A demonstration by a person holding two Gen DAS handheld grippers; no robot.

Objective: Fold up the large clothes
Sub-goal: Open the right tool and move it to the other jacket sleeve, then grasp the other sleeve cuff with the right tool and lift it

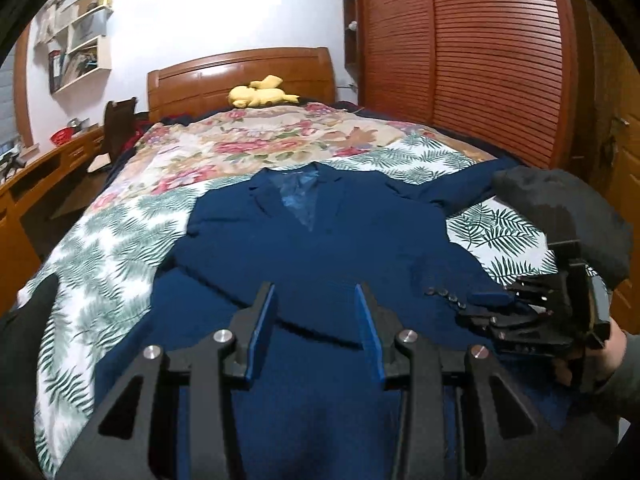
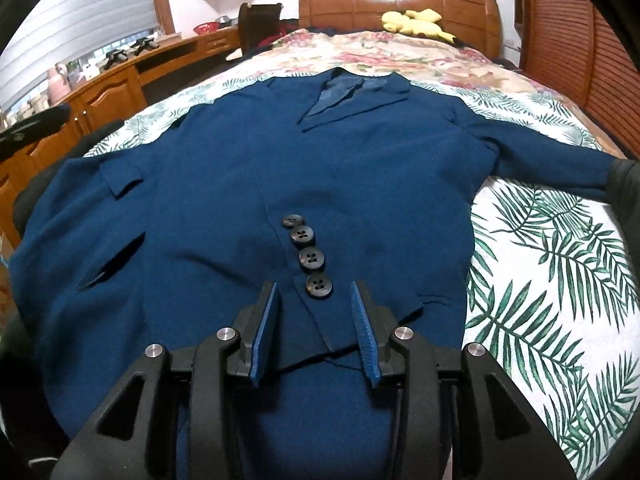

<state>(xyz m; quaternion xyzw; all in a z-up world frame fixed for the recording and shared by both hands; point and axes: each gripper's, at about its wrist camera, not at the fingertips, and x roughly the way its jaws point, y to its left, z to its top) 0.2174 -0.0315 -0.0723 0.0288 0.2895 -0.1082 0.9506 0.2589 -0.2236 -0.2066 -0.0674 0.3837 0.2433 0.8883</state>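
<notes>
Navy blazer [image 2: 248,184] spread front-up across the leaf-print bedspread [image 2: 560,288], collar toward 12 o'clock, one sleeve stretched out to 3 o'clock. Left gripper [image 1: 316,324] poised over the lower hem, jaws released, empty. Right gripper [image 2: 314,320] jaws parted astride the folded cuff below four dark buttons [image 2: 308,254], not gripping. Yellow plush toy [image 1: 260,94] at the headboard [image 1: 240,76].

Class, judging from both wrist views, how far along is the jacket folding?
Done: the blue jacket lies spread face-up on the bed, one sleeve cuff folded across its front. In hand: nothing; left gripper and right gripper are open above it. Left: the other sleeve and body folds.
</notes>
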